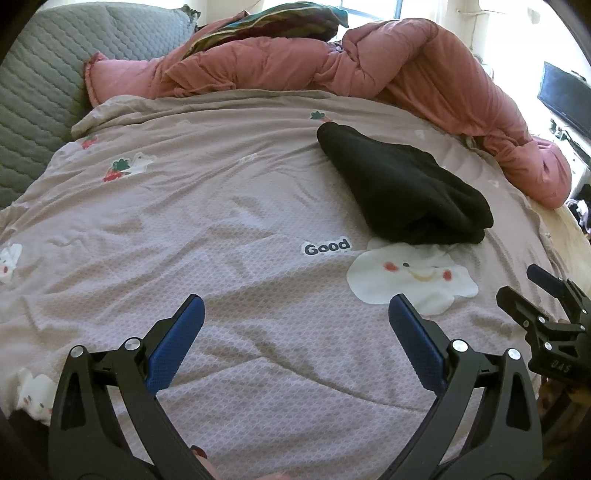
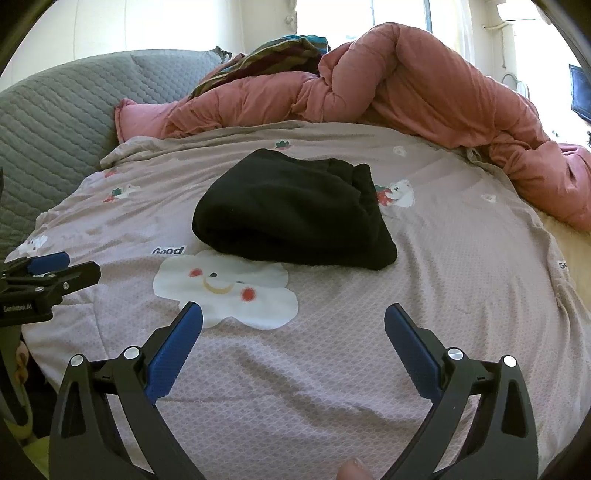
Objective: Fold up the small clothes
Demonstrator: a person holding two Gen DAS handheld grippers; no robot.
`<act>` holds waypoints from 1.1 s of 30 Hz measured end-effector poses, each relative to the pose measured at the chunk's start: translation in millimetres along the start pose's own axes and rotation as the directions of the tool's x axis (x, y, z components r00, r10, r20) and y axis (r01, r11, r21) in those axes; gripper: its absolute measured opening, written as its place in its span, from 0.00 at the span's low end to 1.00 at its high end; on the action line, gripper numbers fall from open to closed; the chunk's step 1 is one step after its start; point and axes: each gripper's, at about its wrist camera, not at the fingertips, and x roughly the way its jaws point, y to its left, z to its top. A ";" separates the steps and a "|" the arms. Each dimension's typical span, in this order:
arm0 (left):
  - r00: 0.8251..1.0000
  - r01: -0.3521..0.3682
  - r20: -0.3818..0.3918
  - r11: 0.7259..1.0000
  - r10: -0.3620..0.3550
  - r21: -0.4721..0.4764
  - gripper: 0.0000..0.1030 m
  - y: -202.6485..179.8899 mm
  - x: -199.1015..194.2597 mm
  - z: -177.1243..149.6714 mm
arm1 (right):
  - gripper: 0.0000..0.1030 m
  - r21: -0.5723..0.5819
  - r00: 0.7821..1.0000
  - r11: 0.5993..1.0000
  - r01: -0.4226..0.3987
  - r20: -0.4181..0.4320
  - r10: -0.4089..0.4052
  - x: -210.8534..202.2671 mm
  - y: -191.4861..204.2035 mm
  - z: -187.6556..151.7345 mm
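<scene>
A black garment (image 1: 402, 188) lies folded into a thick bundle on the mauve printed bedspread (image 1: 229, 229), just beyond a white cloud print. In the right wrist view the same black garment (image 2: 295, 214) sits straight ahead of my right gripper (image 2: 293, 312), which is open and holds nothing. My left gripper (image 1: 297, 302) is open too, hovering over bare bedspread with the garment ahead and to its right. Each gripper shows at the edge of the other's view: the right gripper (image 1: 535, 291) at the far right, the left gripper (image 2: 70, 264) at the far left.
A rumpled pink duvet (image 1: 406, 70) runs along the far side and right edge of the bed. A grey quilted cover (image 1: 40, 96) lies at the left, with a striped cloth (image 1: 266, 26) at the back. A dark screen (image 1: 565, 96) stands at the right.
</scene>
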 end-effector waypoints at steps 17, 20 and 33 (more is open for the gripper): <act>1.000 -0.011 -0.002 1.000 0.011 0.001 0.91 1.6 -1.4 -0.1 | 0.95 0.003 1.000 1.000 0.001 0.006 -0.001 0.6 0.6 0.0; 1.000 -0.013 0.000 1.000 0.013 0.002 0.91 1.3 -1.8 -0.2 | 0.95 0.005 1.000 1.000 0.001 0.007 -0.001 0.9 0.8 0.0; 0.999 -0.031 -0.012 1.000 0.031 0.001 0.91 2.8 -0.2 0.7 | 0.95 0.008 1.000 1.000 -0.001 0.002 0.001 1.2 -0.3 -0.6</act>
